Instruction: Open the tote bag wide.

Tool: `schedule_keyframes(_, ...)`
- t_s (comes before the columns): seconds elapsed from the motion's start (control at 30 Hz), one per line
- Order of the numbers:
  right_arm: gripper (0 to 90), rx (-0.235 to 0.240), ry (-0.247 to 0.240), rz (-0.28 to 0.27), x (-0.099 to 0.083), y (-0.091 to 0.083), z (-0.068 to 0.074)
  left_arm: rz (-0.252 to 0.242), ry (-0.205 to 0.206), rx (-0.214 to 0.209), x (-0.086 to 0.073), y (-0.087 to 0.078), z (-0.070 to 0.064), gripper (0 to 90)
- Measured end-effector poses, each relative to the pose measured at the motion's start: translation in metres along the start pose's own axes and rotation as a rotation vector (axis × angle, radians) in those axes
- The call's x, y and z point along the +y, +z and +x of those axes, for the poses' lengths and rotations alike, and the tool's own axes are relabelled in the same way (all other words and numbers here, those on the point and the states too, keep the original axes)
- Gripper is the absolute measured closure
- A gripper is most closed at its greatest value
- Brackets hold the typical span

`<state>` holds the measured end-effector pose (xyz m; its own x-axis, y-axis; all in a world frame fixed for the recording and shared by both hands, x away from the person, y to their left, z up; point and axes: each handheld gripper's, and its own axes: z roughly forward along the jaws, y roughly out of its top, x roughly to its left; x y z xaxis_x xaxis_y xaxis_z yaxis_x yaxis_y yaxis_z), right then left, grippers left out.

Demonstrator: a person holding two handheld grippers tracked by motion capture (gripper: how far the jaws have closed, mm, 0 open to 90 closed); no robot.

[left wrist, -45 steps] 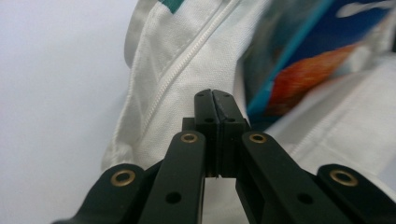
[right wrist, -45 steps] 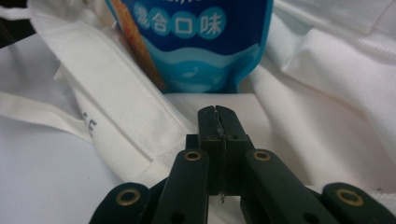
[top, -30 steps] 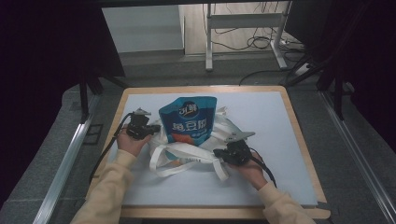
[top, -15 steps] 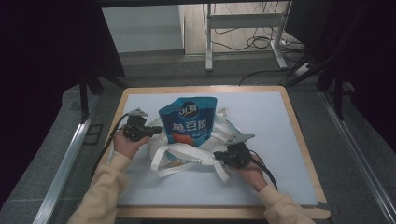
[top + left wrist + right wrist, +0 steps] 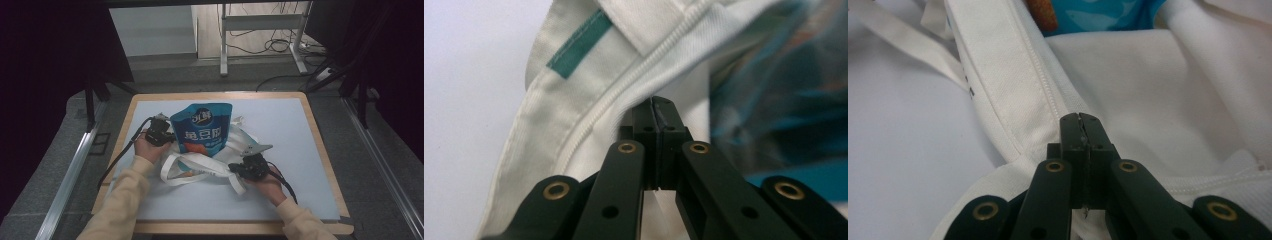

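A white cloth tote bag lies on the pale mat in the high view, with a blue snack pouch standing half inside its mouth. My left gripper is at the bag's left side, jaws shut on the bag's zippered rim. At the bag's right side my right gripper is shut on the stitched rim. The pouch shows blue and orange inside the bag in the right gripper view. In the left gripper view the pouch is a blur at right.
The bag's white straps loop over the mat in front of the bag. A wooden table edge frames the mat. Beyond the table are a metal stand and floor cables.
Both grippers stay on the bag's rim. The left gripper has shifted slightly right toward the pouch, and the pouch stands a little more upright.
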<state>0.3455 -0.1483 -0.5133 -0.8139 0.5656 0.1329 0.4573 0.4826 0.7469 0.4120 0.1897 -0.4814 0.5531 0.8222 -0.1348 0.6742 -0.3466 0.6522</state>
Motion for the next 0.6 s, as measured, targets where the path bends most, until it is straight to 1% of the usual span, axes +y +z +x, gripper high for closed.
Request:
schedule_keyframes(0.07, 89.1, 0.003, -0.006, 0.008, -0.001, 0.001, 0.001, 0.006, -0.008, 0.006, 0.001, 0.003, 0.001, 90.0)
schedule_keyframes(0.17, 89.1, 0.005, -0.012, 0.015, -0.002, 0.001, 0.002, 0.005, -0.024, 0.000, 0.002, 0.007, 0.003, 90.0)
schedule_keyframes(0.23, 89.1, 0.005, -0.011, 0.016, -0.002, 0.002, 0.002, 0.005, -0.017, -0.002, 0.001, 0.006, 0.004, 90.0)
schedule_keyframes(0.3, 89.0, 0.005, -0.007, 0.014, -0.002, 0.001, 0.001, -0.014, -0.017, -0.012, -0.001, 0.002, 0.002, 90.0)
schedule_keyframes(0.33, 89.0, 0.004, -0.004, 0.009, -0.001, 0.001, 0.001, -0.025, -0.017, -0.014, -0.002, -0.001, 0.002, 90.0)
schedule_keyframes(0.43, 89.0, 0.003, 0.003, -0.011, 0.002, -0.003, 0.000, -0.063, 0.011, 0.002, -0.008, -0.015, -0.003, 88.5)
schedule_keyframes(0.47, 88.9, 0.003, 0.001, -0.018, 0.003, -0.005, -0.001, -0.080, 0.011, 0.002, -0.009, -0.020, -0.005, 87.8)
schedule_keyframes(0.53, 88.9, -0.005, 0.003, -0.035, 0.008, -0.009, -0.002, -0.112, 0.019, -0.007, -0.013, -0.030, -0.007, 88.1)
schedule_keyframes(0.6, 88.9, -0.014, 0.003, -0.057, 0.013, -0.013, -0.004, -0.143, 0.013, -0.026, -0.017, -0.041, -0.012, 88.7)
